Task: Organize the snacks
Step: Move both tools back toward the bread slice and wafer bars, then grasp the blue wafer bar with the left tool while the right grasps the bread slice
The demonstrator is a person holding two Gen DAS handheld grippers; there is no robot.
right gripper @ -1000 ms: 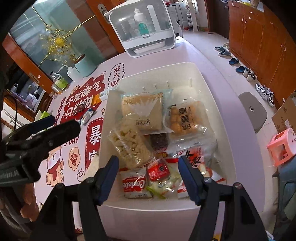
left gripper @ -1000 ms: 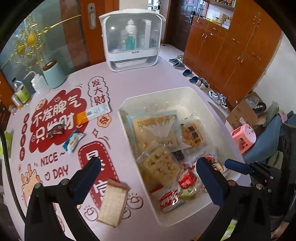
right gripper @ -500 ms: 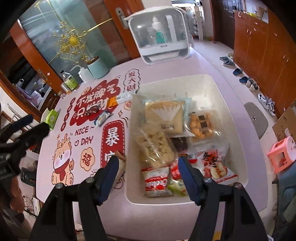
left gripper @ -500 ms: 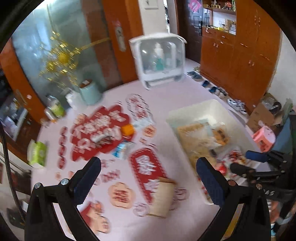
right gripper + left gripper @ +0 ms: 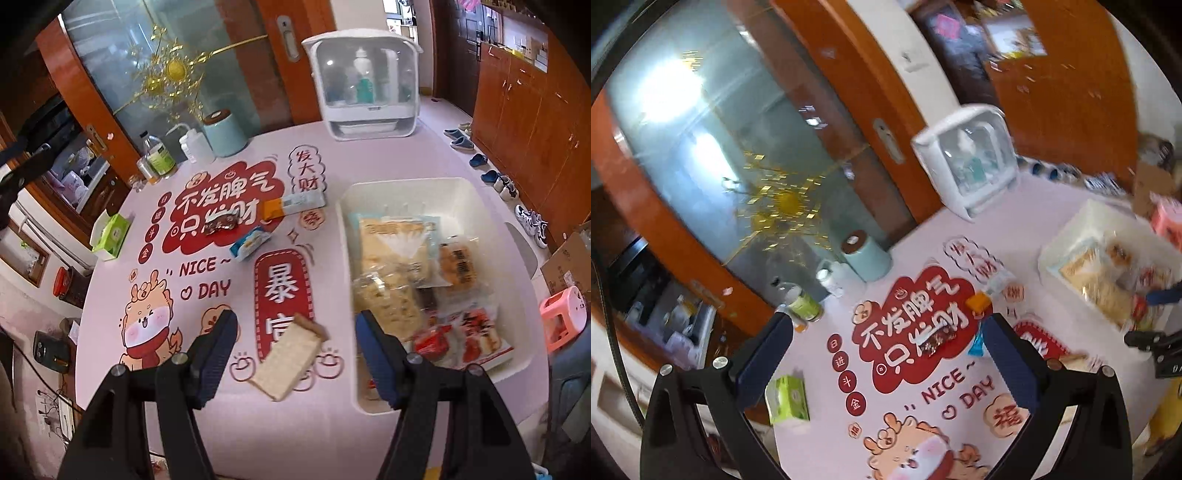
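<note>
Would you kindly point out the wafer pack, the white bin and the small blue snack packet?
wafer pack point(image 5: 286, 356), right wrist view, middle of its tan face.
white bin point(image 5: 406, 184), right wrist view, far rim.
small blue snack packet point(image 5: 250, 242), right wrist view, centre of wrapper.

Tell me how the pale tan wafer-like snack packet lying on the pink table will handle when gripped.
The pale tan wafer-like snack packet looks flat and slab-shaped, so it probably stays fairly stiff and will not roll. Its cracker-like texture suggests it is light and may crumble under a hard squeeze. It lies flat on the pink table, so getting fingers under its edges could be awkward.

Left hand-held gripper point(image 5: 886, 354) up off bin point(image 5: 1067, 236), right hand-held gripper point(image 5: 295, 354) now over cracker pkt point(image 5: 288, 358).
</note>
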